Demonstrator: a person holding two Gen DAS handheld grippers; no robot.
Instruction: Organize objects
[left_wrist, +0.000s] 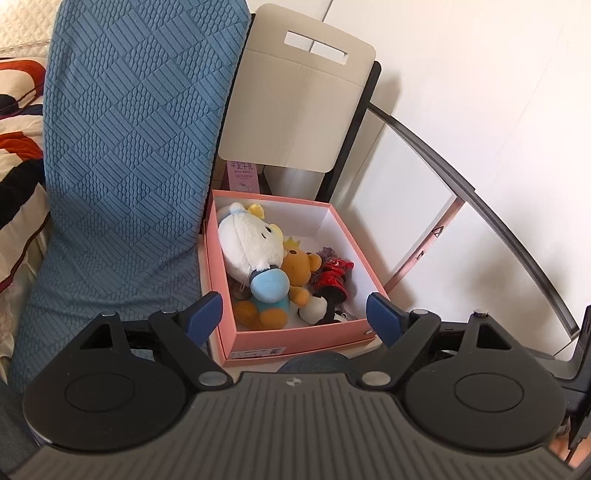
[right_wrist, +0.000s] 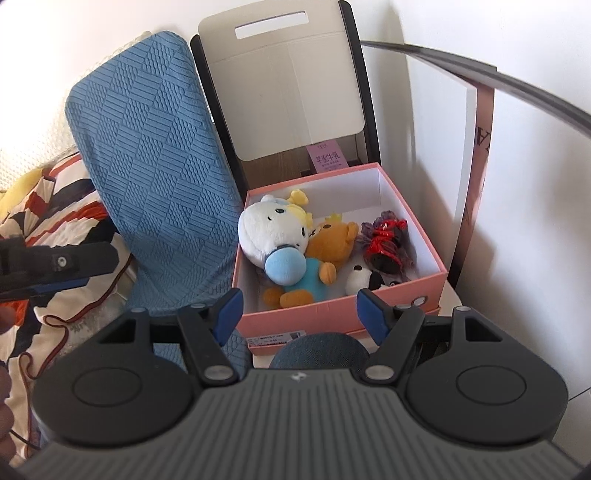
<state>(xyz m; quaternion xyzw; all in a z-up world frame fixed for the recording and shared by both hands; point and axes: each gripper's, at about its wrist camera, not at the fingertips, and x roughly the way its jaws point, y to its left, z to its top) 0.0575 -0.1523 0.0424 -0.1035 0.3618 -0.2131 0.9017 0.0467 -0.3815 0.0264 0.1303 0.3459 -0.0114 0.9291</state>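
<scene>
Toys (left_wrist: 266, 266) lie packed in the pink box (left_wrist: 295, 338) beside the blue cushion (left_wrist: 122, 177); we judge sorting nearly done, the lid perhaps remaining. Left tool (left_wrist: 293, 314) and right tool (right_wrist: 299, 312) hover spread apart, empty.

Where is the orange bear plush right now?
In both wrist views the orange bear plush lies inside the pink box, between the white plush and the red-and-black toy.
</scene>
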